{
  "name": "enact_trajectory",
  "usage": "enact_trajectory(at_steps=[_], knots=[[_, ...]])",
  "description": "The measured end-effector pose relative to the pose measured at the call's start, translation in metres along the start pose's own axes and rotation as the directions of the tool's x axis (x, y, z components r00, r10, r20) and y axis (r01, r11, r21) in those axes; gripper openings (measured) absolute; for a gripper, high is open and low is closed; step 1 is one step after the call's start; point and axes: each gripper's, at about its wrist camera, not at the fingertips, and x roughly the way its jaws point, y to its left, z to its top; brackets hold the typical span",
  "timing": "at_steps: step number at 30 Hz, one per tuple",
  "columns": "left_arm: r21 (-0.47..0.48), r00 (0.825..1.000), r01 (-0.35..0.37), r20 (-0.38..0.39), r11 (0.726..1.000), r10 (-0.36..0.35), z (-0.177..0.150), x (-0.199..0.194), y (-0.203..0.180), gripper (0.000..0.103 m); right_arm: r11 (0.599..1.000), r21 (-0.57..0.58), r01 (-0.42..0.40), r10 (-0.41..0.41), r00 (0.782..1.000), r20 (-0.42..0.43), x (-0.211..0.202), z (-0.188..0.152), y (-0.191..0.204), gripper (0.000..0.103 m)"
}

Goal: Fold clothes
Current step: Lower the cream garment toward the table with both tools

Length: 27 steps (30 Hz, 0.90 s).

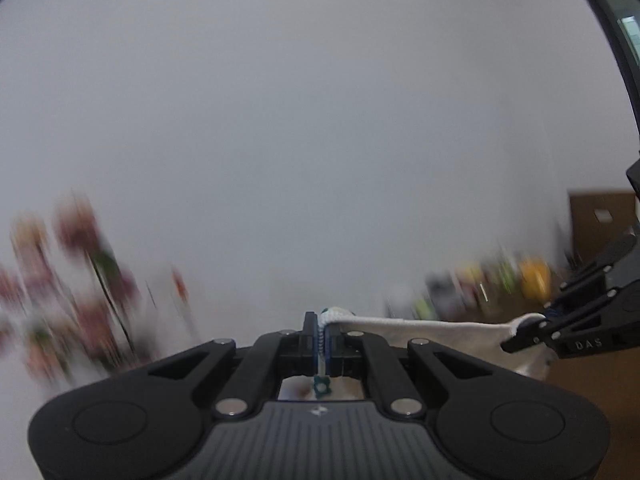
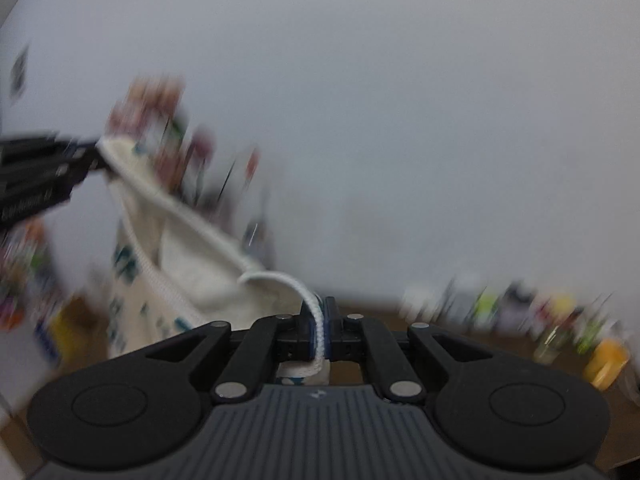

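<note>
Both grippers pinching the cloth, mid-air

The left black two-finger gripper [image 1: 322, 338] is clamped tight on one ribbed hem corner of the cream knit garment with teal print [image 2: 192, 276], and the right black two-finger gripper [image 2: 320, 330] is clamped on the other, cloth hanging between them above the brown wooden tabletop [image 2: 460, 334]. I'd keep that top edge taut and level, and lay it down slowly so it lands flat.
</note>
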Motion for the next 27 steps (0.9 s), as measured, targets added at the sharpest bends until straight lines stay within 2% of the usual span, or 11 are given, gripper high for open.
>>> enact_trajectory(at_steps=[2,5,7,9,13,17,18,20,23,27], knots=[[-0.031,0.994,0.043,-0.096,0.999,-0.046,-0.04,0.014,-0.002,0.002,1.0,0.004,-0.026,0.026,0.996,-0.086,0.026,-0.047,0.01,0.003],[-0.066,0.974,0.095,-0.201,0.993,-0.106,-0.102,0.026,-0.008,0.002,0.995,0.063,-0.072,0.083,0.977,-0.198,0.04,-0.108,0.013,0.003],[-0.083,0.964,0.118,-0.23,0.989,-0.135,-0.12,0.026,-0.014,0.002,0.993,0.075,-0.091,0.107,0.963,-0.247,0.046,-0.139,0.017,0.003],[-0.08,0.964,0.126,-0.224,0.989,-0.141,-0.119,0.021,-0.018,0.002,0.994,0.05,-0.095,0.105,0.954,-0.282,0.048,-0.158,0.025,0.003],[-0.06,0.97,0.133,-0.195,0.989,-0.143,-0.109,0.007,-0.028,0.002,0.995,-0.063,-0.082,0.058,0.947,-0.316,0.041,-0.169,0.041,0.009],[-0.012,0.975,0.132,-0.179,0.991,-0.132,-0.1,0.005,-0.036,0.002,0.967,-0.254,-0.024,-0.047,0.962,-0.27,0.031,-0.162,0.055,0.032],[-0.006,0.975,0.133,-0.178,0.991,-0.132,-0.099,0.005,-0.037,0.002,0.954,-0.299,-0.007,-0.071,0.966,-0.248,0.029,-0.161,0.06,0.037],[0.003,0.976,0.133,-0.173,0.991,-0.131,-0.098,0.005,-0.04,0.002,0.924,-0.383,0.019,-0.106,0.973,-0.207,0.026,-0.158,0.072,0.039],[0.015,0.978,0.132,-0.164,0.991,-0.127,-0.096,0.004,-0.043,0.002,0.863,-0.505,0.012,-0.113,0.979,-0.169,0.023,-0.158,0.091,0.043],[0.021,0.979,0.13,-0.159,0.991,-0.125,-0.096,0.0,-0.045,0.002,0.765,-0.644,-0.003,-0.124,0.981,-0.152,0.032,-0.164,0.112,0.04]])
